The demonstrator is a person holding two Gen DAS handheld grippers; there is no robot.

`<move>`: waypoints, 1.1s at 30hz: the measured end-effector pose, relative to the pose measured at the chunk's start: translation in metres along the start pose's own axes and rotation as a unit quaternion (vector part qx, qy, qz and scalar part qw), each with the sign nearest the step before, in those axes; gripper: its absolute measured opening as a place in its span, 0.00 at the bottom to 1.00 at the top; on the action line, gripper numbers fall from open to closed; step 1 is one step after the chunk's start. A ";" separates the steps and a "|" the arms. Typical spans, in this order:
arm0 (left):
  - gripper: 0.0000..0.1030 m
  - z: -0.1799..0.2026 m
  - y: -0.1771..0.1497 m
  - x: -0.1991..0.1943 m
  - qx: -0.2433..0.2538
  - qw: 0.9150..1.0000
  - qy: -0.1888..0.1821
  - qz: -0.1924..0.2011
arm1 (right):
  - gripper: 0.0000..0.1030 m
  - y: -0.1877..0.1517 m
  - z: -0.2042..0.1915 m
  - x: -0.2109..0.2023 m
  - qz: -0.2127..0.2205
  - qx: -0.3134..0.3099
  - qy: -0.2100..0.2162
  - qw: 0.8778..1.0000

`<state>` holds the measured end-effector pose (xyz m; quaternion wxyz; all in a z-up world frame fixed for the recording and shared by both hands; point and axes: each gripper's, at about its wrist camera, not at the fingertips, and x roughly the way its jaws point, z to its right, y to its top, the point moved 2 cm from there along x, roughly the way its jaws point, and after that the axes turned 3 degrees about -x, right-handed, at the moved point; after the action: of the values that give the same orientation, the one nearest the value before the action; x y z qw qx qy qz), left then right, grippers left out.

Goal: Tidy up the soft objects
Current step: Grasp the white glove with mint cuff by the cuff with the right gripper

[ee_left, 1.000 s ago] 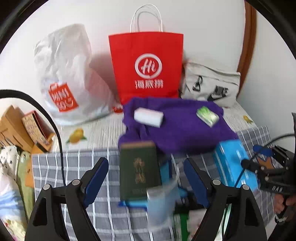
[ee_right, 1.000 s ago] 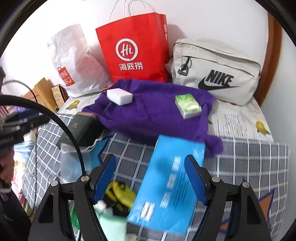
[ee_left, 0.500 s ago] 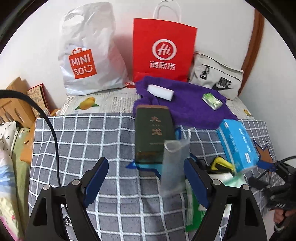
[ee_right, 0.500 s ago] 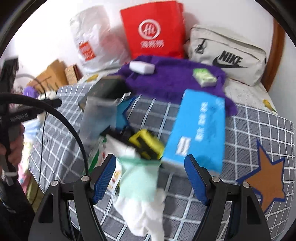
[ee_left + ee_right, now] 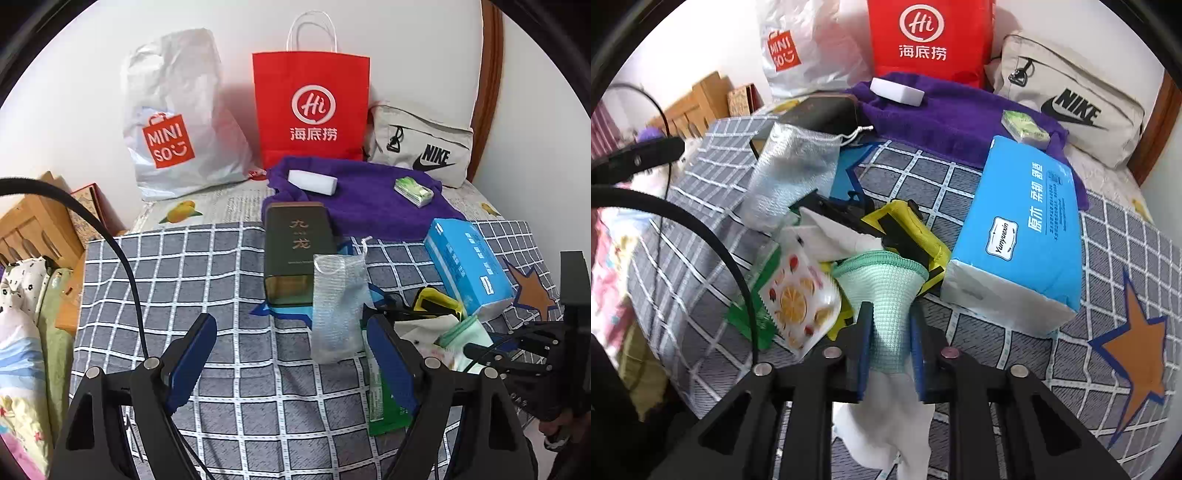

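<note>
Right gripper [image 5: 889, 350]: jaws closing on the knit cuff of a mint-green and white glove [image 5: 886, 325], pads pressing the fabric at lower centre of the right wrist view, white fingers of the glove trailing below between the gripper's arms. Left gripper [image 5: 288, 354]: jaws spread wide, nothing between them, hovering over bare checked cloth at lower centre of the left wrist view.

Step in hand, by judgement: first pick from the pile — glove being secured, not yet lifted. Next move calls for a firm pinch, then a lift clear of the yellow-edged black item [image 5: 905, 236] and the fruit-printed packet [image 5: 801, 299] lying against the glove; risk of dragging neighbours along. Destination not evident.

Outward from the glove: silver mesh drawstring pouch [image 5: 792, 177] at upper left; blue tissue pack [image 5: 1019, 236] at right, marked "Yunyuexin" with Chinese characters; dark green box [image 5: 297, 254] at centre of the left view, gold characters, partly legible. Beyond, purple towel [image 5: 960, 118] carrying a white block [image 5: 897, 91] and a small green tissue packet [image 5: 1025, 127].

Along the wall at top of frame: white plastic bag [image 5: 177, 118] marked "MINISO"; red paper bag [image 5: 312, 107] with "Hi" logo and 海底捞; grey pouch [image 5: 421, 147] marked "NIKE" with swoosh. All resting on the checked cover [image 5: 147, 280] — surface beneath not identifiable.
</note>
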<state>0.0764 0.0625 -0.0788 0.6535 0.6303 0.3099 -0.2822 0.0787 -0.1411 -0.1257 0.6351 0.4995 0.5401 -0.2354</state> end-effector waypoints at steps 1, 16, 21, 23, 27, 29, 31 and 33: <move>0.80 -0.002 0.000 -0.003 0.000 1.000 0.003 0.005 | 0.17 0.000 0.002 -0.004 0.003 0.005 0.003 1.000; 0.80 -0.007 -0.015 0.020 -0.041 0.993 -0.092 -0.057 | 0.16 0.006 0.026 -0.051 0.044 0.044 -0.007 0.998; 0.80 0.004 -0.033 0.043 -0.036 0.990 -0.089 -0.099 | 0.16 0.002 0.030 -0.056 0.050 0.051 -0.005 0.997; 0.80 0.009 -0.037 0.050 -0.036 0.988 -0.097 -0.111 | 0.16 0.001 0.031 -0.057 0.051 0.051 -0.006 0.997; 0.80 0.018 -0.042 0.054 -0.031 0.987 -0.105 -0.121 | 0.16 -0.001 0.035 -0.060 0.055 0.055 -0.005 0.997; 0.80 0.023 -0.043 0.058 -0.024 0.986 -0.106 -0.128 | 0.16 -0.001 0.039 -0.063 0.057 0.057 -0.007 0.997; 0.80 0.028 -0.044 0.060 -0.021 0.985 -0.110 -0.134 | 0.16 -0.001 0.042 -0.065 0.059 0.061 -0.010 0.996; 0.80 0.032 -0.045 0.063 -0.017 0.984 -0.115 -0.139 | 0.16 -0.001 0.047 -0.066 0.061 0.066 -0.009 0.996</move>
<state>0.0847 0.0296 -0.1553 0.6497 0.5335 0.3220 -0.4354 0.0789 -0.1990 -0.0688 0.6183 0.5703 0.4865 -0.2362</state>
